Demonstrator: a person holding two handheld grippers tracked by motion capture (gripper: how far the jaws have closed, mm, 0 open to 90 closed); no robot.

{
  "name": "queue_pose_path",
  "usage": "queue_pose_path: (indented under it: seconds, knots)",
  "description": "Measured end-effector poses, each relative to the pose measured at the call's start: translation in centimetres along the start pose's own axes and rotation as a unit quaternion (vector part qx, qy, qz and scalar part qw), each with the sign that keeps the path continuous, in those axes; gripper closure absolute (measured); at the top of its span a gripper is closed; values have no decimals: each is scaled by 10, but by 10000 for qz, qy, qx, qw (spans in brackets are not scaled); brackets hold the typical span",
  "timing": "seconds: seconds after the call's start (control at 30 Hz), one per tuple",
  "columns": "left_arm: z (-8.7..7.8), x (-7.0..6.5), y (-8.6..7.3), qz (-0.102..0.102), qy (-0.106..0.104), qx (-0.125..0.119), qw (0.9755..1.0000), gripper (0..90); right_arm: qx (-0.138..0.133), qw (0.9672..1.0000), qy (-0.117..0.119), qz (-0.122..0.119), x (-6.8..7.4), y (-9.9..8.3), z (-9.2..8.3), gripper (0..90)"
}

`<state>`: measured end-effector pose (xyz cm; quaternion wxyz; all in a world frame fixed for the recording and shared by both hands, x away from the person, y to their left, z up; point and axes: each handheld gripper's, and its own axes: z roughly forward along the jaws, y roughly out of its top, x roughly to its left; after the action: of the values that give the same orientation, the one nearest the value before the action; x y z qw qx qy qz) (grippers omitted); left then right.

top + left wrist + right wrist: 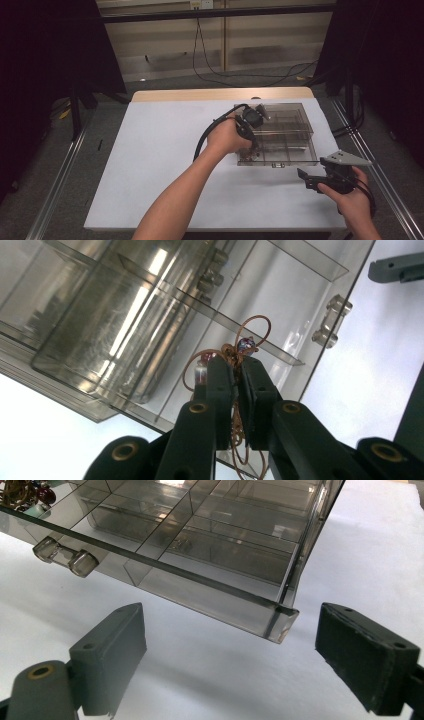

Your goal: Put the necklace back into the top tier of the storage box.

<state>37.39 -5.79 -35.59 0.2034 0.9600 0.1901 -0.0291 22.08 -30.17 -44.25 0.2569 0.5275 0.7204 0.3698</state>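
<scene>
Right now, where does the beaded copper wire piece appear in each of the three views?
High view: hidden behind the left gripper at the clear box's near-left corner.
Left gripper view: centre, beaded copper wire piece pinched between the jaws.
Right gripper view: top-left corner.
Shared landmark: the box's clear latch.

Left tongs pinched tight, arm outstretched; right tongs spread wide, held low

One clear compartment box sits on one desk. One tangle of copper wire jewellery with beads is in it. Two tongs are present: the left tongs and the right tongs. The box front carries one clasp.
</scene>
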Motion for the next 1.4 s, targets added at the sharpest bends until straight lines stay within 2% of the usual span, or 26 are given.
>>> queue_pose_path:
  seconds: [0.13, 0.2, 0.3, 0.53, 0.6, 0.67, 0.7, 0.87, 0.93, 1.0, 1.03, 1.07, 1.1, 1.13, 1.23, 1.27, 1.3, 1.33, 1.4]
  knots:
    - [9, -1, 0, -14, -78, 186, 9998, 844, 2, 10000, -2, 21, 0, 0, -1, 124]
    - [13, -2, 0, -62, -100, 161, 9998, 843, -4, 10000, -1, 8, -1, 0, -1, 124]
    - [16, -2, 0, 4, -99, 234, 9997, 840, -5, 10000, 0, 7, -1, 0, -1, 124]
    - [21, -1, -3, 10, -114, 202, 9997, 829, -5, 10000, -1, 14, -1, 0, -1, 123]
    - [21, -1, -4, -64, -155, 125, 9998, 823, -3, 10000, 0, 10, -1, 0, -1, 123]
    - [19, -1, -5, -77, -161, 44, 9998, 768, 1, 10000, -8, 21, -1, 0, 0, 123]
    - [18, -1, -5, -60, -156, 78, 9998, 744, 2, 10000, -6, 16, 0, 0, 0, 124]
    - [10, 2, -8, -98, -69, -28, 9999, 707, -13, 10000, -8, 1, 0, 0, 0, 124]
    - [5, 2, -10, -139, -102, -91, 9998, 686, -1, 10000, 4, -8, 0, 0, 0, 124]
    - [0, 3, -12, -95, -97, -163, 9998, 665, 16, 10000, 2, -1, 0, 0, 0, 124]
    - [-2, 1, -13, -192, -133, -184, 9996, 661, 22, 10000, 4, -2, 0, 0, 1, 124]
    - [-5, 2, -14, -128, -142, -206, 9996, 648, 23, 10000, 3, -3, 0, 0, 1, 124]
    - [-7, 1, -15, -177, -148, -229, 9995, 640, 24, 10000, 6, -6, 1, 0, 1, 124]
    - [-8, 2, -16, -126, -162, -184, 9996, 631, 22, 10000, 8, -11, 1, 0, 1, 124]
    - [-8, 0, -19, -166, -226, -138, 9995, 598, 22, 10000, -9, -13, 1, 0, 1, 124]
    - [-7, 1, -20, -116, -243, -124, 9996, 596, 27, 10000, 2, -16, 1, 0, 1, 124]
    - [-7, 0, -21, -188, -255, -101, 9994, 596, 25, 10000, 3, -18, 1, 0, 1, 124]
    - [-6, 1, -21, -135, -261, -69, 9995, 600, 26, 10000, 0, -18, 1, 0, 1, 124]
    - [-4, 3, -22, -161, -308, -19, 9994, 624, 25, 10000, 0, -12, 1, 0, 1, 124]
